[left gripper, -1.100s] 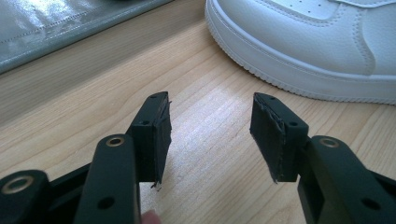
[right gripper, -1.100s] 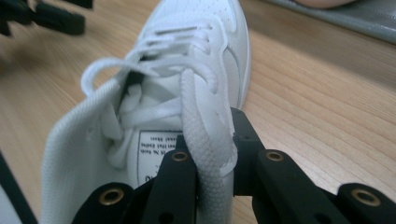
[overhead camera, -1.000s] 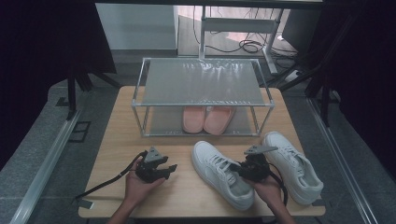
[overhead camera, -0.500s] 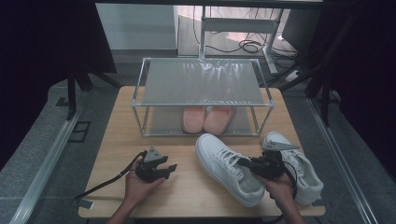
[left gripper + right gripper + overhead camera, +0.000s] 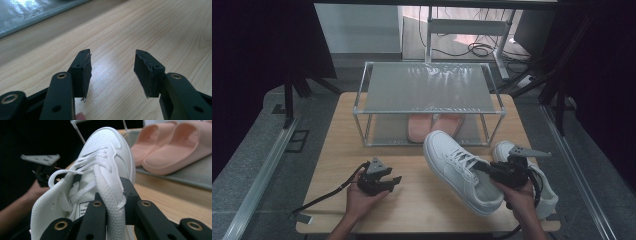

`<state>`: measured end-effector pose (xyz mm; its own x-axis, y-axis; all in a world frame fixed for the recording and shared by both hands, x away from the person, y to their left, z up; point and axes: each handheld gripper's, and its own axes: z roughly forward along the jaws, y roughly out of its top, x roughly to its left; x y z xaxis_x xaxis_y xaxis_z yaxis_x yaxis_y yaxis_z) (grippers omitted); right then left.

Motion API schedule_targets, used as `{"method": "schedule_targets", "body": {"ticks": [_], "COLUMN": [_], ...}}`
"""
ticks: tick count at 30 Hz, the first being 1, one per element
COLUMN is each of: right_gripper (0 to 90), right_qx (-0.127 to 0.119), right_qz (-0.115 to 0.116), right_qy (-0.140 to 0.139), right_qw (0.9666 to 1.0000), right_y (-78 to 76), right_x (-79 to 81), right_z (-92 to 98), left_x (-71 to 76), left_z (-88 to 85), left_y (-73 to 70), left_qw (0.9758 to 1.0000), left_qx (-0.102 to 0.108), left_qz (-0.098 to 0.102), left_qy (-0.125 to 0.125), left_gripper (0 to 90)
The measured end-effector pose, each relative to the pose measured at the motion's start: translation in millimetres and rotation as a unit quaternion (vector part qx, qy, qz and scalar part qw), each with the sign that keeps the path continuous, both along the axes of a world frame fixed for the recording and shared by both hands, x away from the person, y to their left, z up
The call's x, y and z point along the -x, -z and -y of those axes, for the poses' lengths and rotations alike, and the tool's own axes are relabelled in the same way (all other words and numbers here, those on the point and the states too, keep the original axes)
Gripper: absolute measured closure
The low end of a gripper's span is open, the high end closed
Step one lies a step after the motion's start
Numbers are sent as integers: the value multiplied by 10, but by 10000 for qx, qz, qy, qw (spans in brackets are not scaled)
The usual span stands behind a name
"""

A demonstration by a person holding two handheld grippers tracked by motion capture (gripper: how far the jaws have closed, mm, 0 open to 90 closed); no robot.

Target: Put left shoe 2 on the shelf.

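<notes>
Just lifted off the table (image 5: 412, 200) now, that white sneaker (image 5: 459, 170) clamped by its collar in the right gripper (image 5: 492, 170), probably headed for the rack (image 5: 427, 90), left gripper (image 5: 394, 181) hanging open.

Lab, dark curtains (image 5: 257, 45), floor cables (image 5: 472, 49)

Left gripper (image 5: 388, 180) low, level, jaws apart, hand under it. Right gripper (image 5: 484, 168) raised, jaws clamped shut.

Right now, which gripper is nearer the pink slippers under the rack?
Right. The right gripper, clamped on the white sneaker, sits just front-right of the pink slippers; the left gripper rests farther off, front-left.
</notes>
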<state>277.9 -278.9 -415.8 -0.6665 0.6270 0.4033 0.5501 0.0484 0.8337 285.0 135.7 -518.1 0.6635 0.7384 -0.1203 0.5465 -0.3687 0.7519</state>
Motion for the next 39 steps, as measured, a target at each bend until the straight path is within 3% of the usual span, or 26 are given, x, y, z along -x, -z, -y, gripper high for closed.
{"method": "schedule_targets", "body": {"ticks": [11, 21, 26, 30, 39], "right_gripper": [832, 833, 833, 832, 832], "right_qx": [-433, -626, -690, -739, -861], "right_qz": [448, 773, 864, 791, 461], "right_qy": [-65, -25, 135, 232, 633], "right_qw": [9980, 9950, 9938, 9938, 9932], "right_y": [-471, -944, -1125, -1225, -1192], "right_x": [-16, -266, -488, -728, -1318], "right_z": [89, 0, -119, -240, -492], "left_x": [-4, -4, -7, -6, -2], "left_z": [9, 16, 17, 12, 15], "left_y": [6, 11, 13, 10, 16], "left_qw": [10000, 10000, 10000, 10000, 9999], "left_qx": [44, 54, 63, 61, 79], "left_qz": [-19, -31, -43, -38, -35], "left_qy": [-1, 4, 16, 30, 53], "left_gripper": [487, 487, 487, 487, 487]}}
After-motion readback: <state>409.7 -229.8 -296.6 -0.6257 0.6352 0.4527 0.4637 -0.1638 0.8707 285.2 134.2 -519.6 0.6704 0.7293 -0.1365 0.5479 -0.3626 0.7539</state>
